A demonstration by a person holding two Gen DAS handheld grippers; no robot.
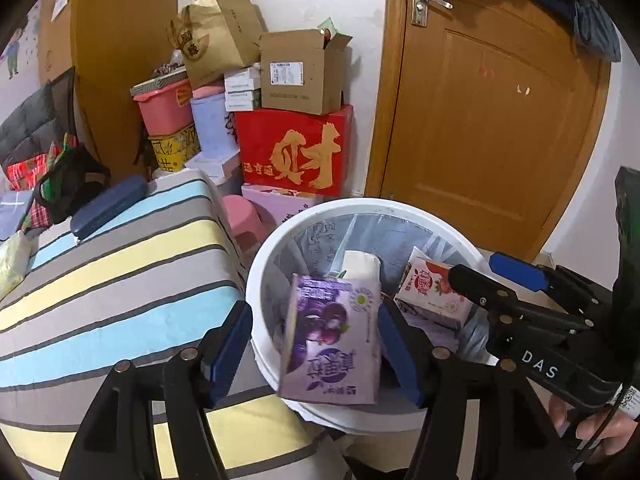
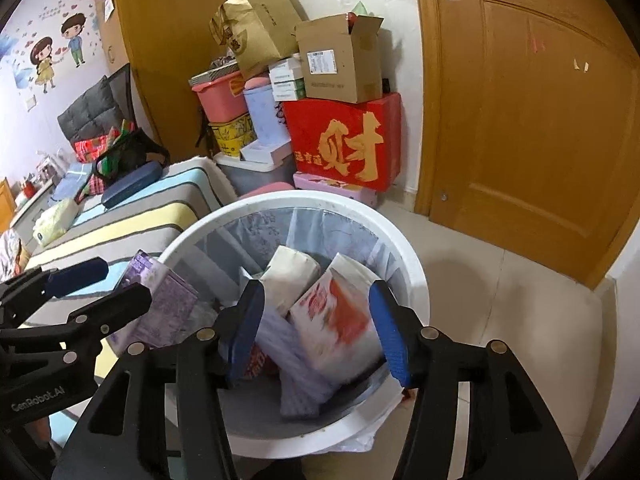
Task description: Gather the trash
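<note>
Left wrist view
- Left gripper (image 1: 316,356): its blue-padded fingers stand wide apart above the near rim of the bin; neither pad touches the carton between them.
- Purple carton (image 1: 332,340): a grape drink box, upside down and tilted, in the gap between the pads over the bin's near edge; whether it rests on the rim cannot be told.
- Trash bin (image 1: 360,210): round, white, lined with a translucent bag, standing just beside the striped bed (image 1: 120,272).
- Red-and-white carton (image 1: 432,292): lies inside the bin toward its right side, next to a pale tissue pack (image 1: 362,264).
- Right gripper (image 1: 492,276): reaches in from the right over the bin's rim, fingers parted, nothing between them.
- Background: a red box (image 1: 296,152) in a stack of boxes against the wall, and a wooden door (image 1: 492,120).

Right wrist view
- Right gripper (image 2: 318,328): fingers spread wide over the bin's mouth, gripping nothing.
- Red-and-white carton (image 2: 340,320): blurred, below and between the pads, inside the bin.
- Tissue pack (image 2: 290,272): leans in the bin behind it.
- Trash bin (image 2: 408,264): fills the centre, on the tiled floor.
- Purple carton (image 2: 160,300): at the bin's left rim, between the left gripper's fingers.
- Left gripper (image 2: 104,284): enters from the left, fingers parted around that carton.
</note>
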